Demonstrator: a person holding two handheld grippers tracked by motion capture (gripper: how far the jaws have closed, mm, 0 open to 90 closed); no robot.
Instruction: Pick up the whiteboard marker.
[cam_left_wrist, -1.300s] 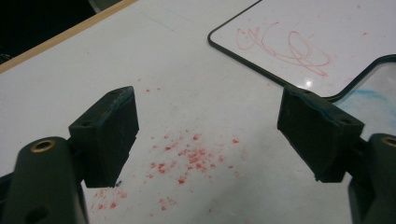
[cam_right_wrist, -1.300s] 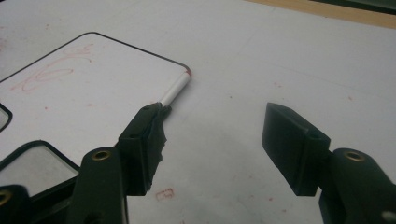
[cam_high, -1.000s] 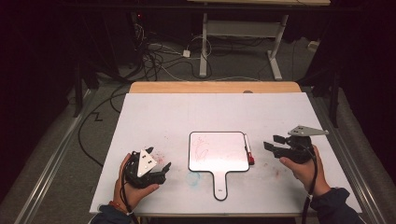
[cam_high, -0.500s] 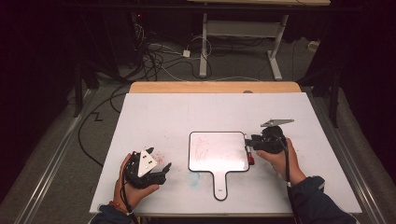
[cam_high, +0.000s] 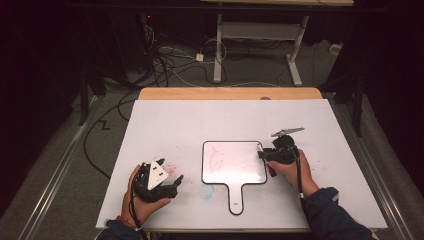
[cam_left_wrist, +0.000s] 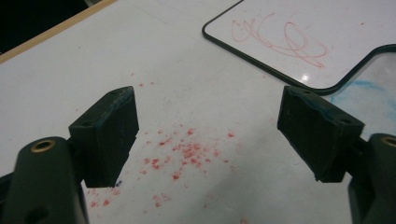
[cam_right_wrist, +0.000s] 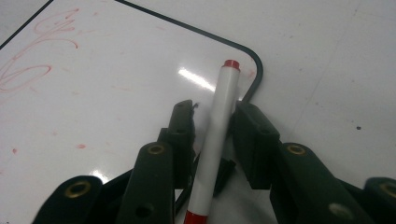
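Near the person, the left gripper (cam_high: 172, 181) rests on the white table (cam_high: 325, 130) with its jaws wide apart and nothing in them, just above some red specks (cam_left_wrist: 187, 151). A little farther and to the right, the right gripper (cam_right_wrist: 212, 119) has its jaws on both sides of a red-and-white marker (cam_right_wrist: 219, 126) at the right edge of the small whiteboard (cam_high: 232, 162), but whether they squeeze it yet cannot be told. The marker looks light, stiff and smooth, so it may slip; holding it around the middle seems best.
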